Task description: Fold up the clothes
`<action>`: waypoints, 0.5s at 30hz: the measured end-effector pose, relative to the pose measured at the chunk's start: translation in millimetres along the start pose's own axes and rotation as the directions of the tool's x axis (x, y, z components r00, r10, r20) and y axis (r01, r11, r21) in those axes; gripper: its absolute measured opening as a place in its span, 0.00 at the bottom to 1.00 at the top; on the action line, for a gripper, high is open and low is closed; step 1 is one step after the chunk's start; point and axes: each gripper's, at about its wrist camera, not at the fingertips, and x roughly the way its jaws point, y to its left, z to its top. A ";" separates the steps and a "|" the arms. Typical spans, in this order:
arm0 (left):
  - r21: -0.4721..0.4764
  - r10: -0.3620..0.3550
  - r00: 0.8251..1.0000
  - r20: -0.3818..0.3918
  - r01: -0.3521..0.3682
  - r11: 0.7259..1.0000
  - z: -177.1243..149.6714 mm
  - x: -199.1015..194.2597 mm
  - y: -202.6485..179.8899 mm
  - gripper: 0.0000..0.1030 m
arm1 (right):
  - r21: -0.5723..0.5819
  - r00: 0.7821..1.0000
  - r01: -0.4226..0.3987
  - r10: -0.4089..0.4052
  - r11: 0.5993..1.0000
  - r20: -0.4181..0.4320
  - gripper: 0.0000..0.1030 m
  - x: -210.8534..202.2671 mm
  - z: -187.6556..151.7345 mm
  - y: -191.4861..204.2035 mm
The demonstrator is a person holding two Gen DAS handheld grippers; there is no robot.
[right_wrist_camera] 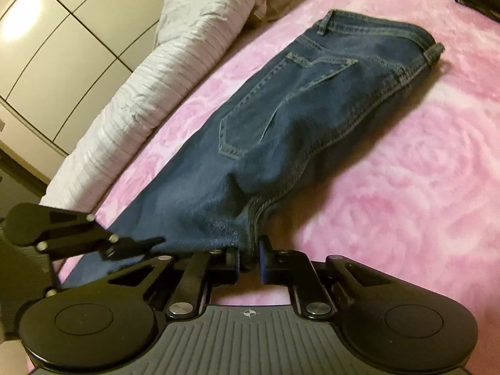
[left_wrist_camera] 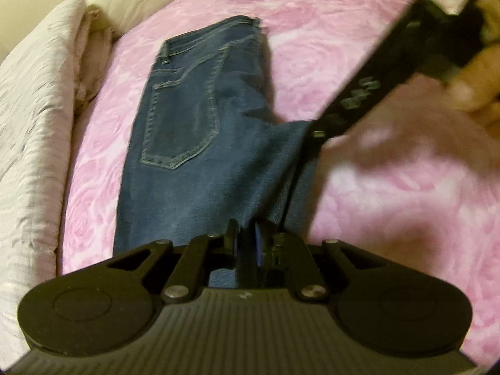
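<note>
Dark-blue denim jeans (right_wrist_camera: 297, 118) lie folded lengthwise (back pocket up) on the pink rose-patterned blanket (right_wrist_camera: 422, 172); left gripper (left_wrist_camera: 248, 240) and right gripper (right_wrist_camera: 250, 254) each pinch the near denim edge.

Blue jeans (right_wrist_camera: 281, 131) lie back pocket up on a pink rose-patterned blanket (right_wrist_camera: 406, 187), the waistband at the far end, near a white quilted cover (right_wrist_camera: 162, 72) along the bed's edge. The right gripper (right_wrist_camera: 249, 257) pinches the seamed edge of the denim between its blue-padded fingers (right_wrist_camera: 263, 259). The left gripper (right_wrist_camera: 150, 242) reaches in from the left, touching the same end of the jeans.
</note>
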 end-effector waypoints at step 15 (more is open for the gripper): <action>0.038 -0.027 0.998 -0.060 0.030 0.999 -16.4 14.5 -24.3 0.15 | 0.007 1.000 -0.015 0.015 1.000 -0.004 0.14 20.8 -8.7 -6.9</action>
